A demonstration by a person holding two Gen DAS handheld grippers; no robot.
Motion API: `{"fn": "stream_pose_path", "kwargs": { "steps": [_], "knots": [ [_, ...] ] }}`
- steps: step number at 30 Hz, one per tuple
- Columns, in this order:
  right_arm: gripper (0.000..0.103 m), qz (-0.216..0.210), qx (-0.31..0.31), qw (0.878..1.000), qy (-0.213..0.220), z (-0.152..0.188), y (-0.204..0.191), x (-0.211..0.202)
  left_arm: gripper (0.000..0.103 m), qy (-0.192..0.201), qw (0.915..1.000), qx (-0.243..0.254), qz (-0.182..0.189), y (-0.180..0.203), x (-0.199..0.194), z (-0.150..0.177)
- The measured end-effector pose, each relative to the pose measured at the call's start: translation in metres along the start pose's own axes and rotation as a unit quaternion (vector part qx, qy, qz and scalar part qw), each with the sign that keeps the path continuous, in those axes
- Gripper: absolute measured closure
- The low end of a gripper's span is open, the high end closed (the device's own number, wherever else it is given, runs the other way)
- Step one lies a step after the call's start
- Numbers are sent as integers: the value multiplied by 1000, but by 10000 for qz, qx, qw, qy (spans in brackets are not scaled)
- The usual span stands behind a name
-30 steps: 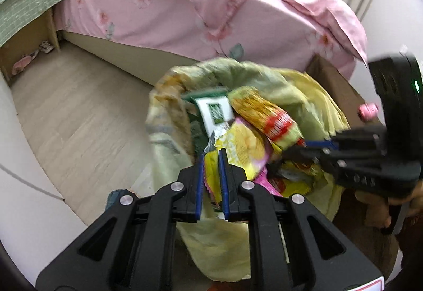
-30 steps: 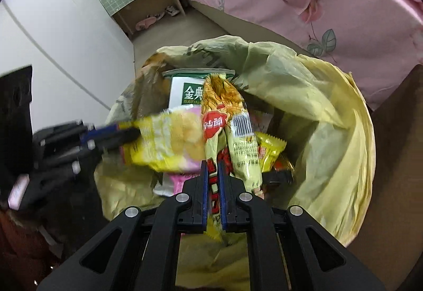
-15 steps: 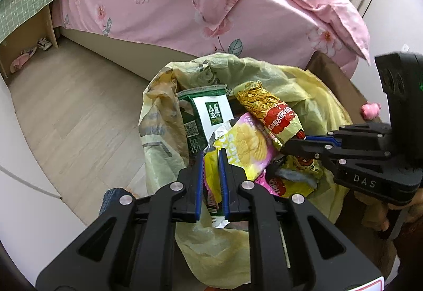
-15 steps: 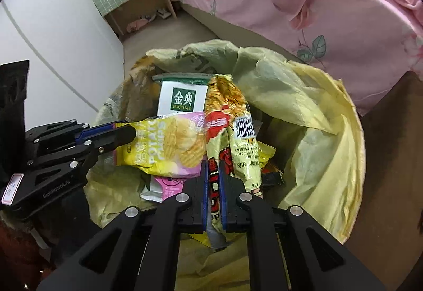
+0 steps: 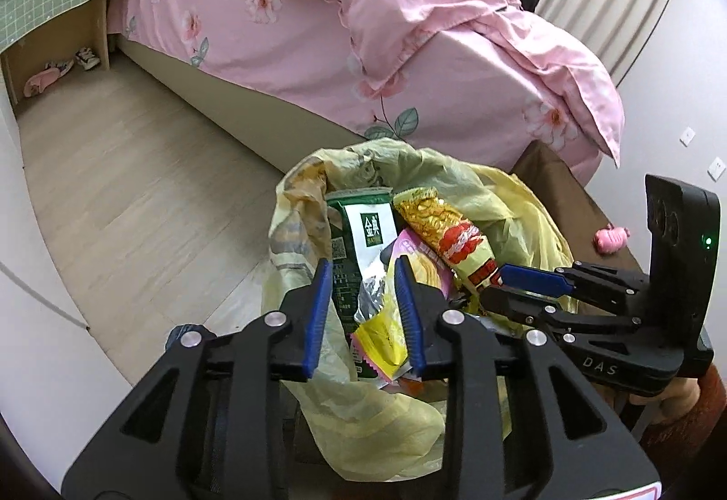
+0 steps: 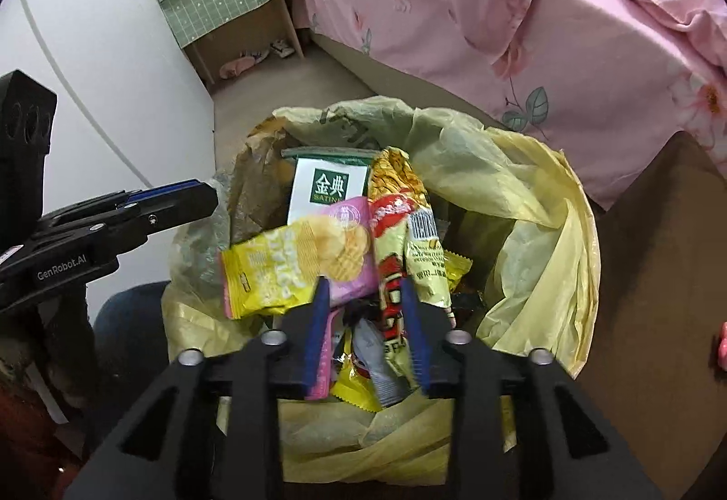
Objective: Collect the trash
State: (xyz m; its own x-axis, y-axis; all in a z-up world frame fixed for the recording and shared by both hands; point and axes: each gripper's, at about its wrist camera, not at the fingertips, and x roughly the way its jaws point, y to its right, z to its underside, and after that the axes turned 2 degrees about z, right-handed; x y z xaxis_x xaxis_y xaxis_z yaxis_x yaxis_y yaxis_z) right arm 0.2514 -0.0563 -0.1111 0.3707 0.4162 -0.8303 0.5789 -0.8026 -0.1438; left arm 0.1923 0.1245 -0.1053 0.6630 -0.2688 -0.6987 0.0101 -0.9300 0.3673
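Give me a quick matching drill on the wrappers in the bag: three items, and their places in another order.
Items:
1. green-and-white carton
2. yellow chip packet
3. red-and-gold snack wrapper

Places:
A. lying across the pile, left side in the right wrist view
B. at the back of the yellow trash bag, label facing up
C. running lengthwise, its end between the right gripper fingers

Pairs: 1-B, 2-A, 3-C

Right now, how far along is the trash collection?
Mostly done here: the yellow bag already holds a green-and-white carton, chip packet and red-and-gold wrapper. Both the left gripper and right gripper are opening over the bag, letting those last wrappers go. Left: a small pink item on the brown surface.
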Motion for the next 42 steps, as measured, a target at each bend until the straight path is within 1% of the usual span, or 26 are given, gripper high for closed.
{"fn": "stream_pose_path", "kwargs": {
  "steps": [4, 5, 6, 7, 9, 10, 11, 14, 15, 16, 18, 20, 22, 23, 25, 27, 28, 31, 33, 35, 42],
  "knots": [
    [69, 23, 75, 9999, 122, 1, -2, -13, 65, 117, 9999, 57, -59, 6, -15, 0],
    [66, 31, 89, 9998, 162, 2, -2, -16, 60, 170, 9998, 105, -49, 11, -22, 1],
    [64, 76, 118, 9996, 262, 5, -3, -27, 55, 205, 9997, 129, -36, 14, -28, 3],
    [62, 122, 138, 9992, 355, 9, -4, -35, 53, 236, 9996, 142, -8, 18, -34, 5],
    [61, 269, 195, 9975, 619, 19, -7, -59, 45, 277, 9993, 247, 82, 30, -51, 12],
    [61, 368, 215, 9965, 723, 25, -8, -70, 42, 318, 9989, 342, 106, 37, -61, 17],
    [61, 564, 239, 9942, 883, 35, -11, -90, 38, 363, 9985, 402, 108, 42, -68, 21],
    [60, 788, 301, 9898, 1144, 56, -19, -123, 27, 502, 9971, 575, 7, 62, -96, 36],
    [59, 817, 343, 9884, 1232, 69, -24, -138, 27, 524, 9965, 646, -56, 69, -105, 41],
    [55, 833, 385, 9875, 1278, 79, -28, -150, 27, 560, 9956, 729, -180, 77, -114, 48],
    [55, 900, 462, 9866, 1279, 94, -33, -168, 27, 621, 9940, 826, -352, 89, -128, 59],
    [55, 1003, 558, 9843, 1340, 106, -38, -183, 27, 686, 9924, 964, -345, 101, -142, 70],
    [55, 1107, 704, 9802, 1483, 126, -46, -202, 27, 705, 9914, 1046, -353, 108, -152, 78],
    [55, 1134, 725, 9793, 1511, 131, -46, -205, 27, 695, 9908, 1101, -381, 112, -158, 83],
    [55, 1322, 812, 9739, 1657, 148, -52, -220, 27, 726, 9890, 1198, -471, 118, -166, 90],
    [55, 1393, 829, 9720, 1703, 159, -56, -228, 27, 762, 9871, 1281, -584, 124, -174, 96],
    [55, 1412, 847, 9713, 1718, 163, -59, -232, 27, 753, 9868, 1290, -618, 124, -176, 97],
    [55, 1408, 958, 9691, 1786, 171, -62, -244, 27, 700, 9879, 1264, -570, 124, -183, 99],
    [55, 1414, 1026, 9672, 1844, 176, -64, -250, 27, 750, 9874, 1239, -632, 125, -188, 100],
    [55, 1508, 1055, 9642, 1909, 179, -67, -254, 27, 799, 9862, 1288, -663, 127, -191, 101],
    [55, 1566, 1042, 9641, 1872, 183, -74, -254, 27, 815, 9857, 1316, -664, 130, -193, 103]
  ]
}}
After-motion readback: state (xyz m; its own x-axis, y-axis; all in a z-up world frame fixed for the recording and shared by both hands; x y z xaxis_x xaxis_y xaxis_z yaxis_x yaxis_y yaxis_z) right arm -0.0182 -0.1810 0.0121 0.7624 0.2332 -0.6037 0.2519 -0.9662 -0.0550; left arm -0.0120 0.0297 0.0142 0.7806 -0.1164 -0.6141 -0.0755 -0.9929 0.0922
